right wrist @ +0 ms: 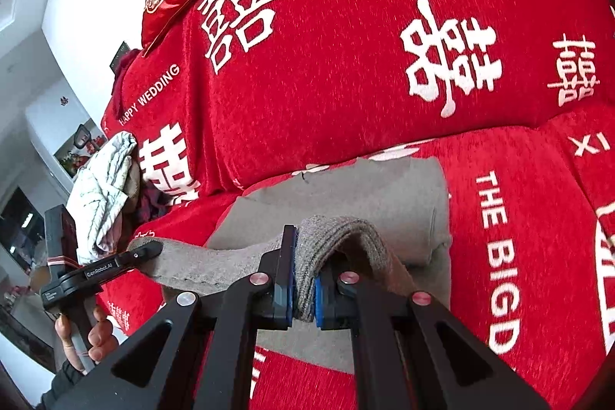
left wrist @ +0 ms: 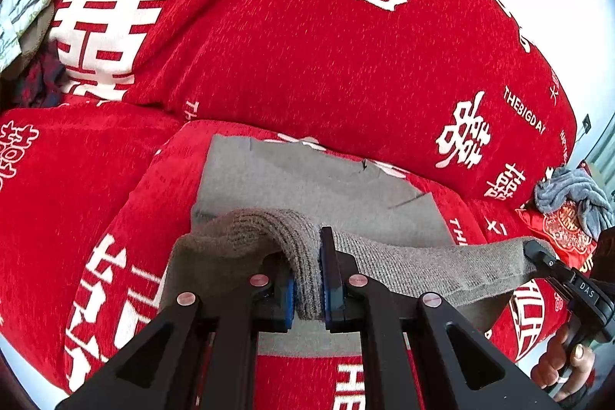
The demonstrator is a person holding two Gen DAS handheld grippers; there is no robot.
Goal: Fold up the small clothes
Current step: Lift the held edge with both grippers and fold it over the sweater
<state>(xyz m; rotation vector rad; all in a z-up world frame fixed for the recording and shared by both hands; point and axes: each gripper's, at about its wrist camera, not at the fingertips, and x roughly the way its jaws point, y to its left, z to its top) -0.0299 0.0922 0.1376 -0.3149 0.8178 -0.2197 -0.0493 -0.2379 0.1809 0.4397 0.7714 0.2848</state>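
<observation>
Left wrist: left tongs (left wrist: 307, 279) clenched on grey garment (left wrist: 403, 260) hem; lifted for folding
Right wrist: right tongs (right wrist: 305, 281) clenched on other corner; keeps edge taut above sofa (right wrist: 346, 64)

Free room and obstacles about the tongs: the left gripper (left wrist: 307, 279) and right gripper (right wrist: 304, 289) each stand clamped on the ribbed hem of the grey garment (left wrist: 307, 187), whose lifted band spans the gap between them and bars any passage there. Directly ahead, the sofa backrest (left wrist: 346, 64) rises as a wall, while the seat cushion (left wrist: 77, 179) beyond the garment's edges lies bare. Outward of the left gripper stands a heap of clothes (right wrist: 103, 187); outward of the right gripper, a grey cloth (left wrist: 572, 195) on a red cushion (left wrist: 565, 237).
</observation>
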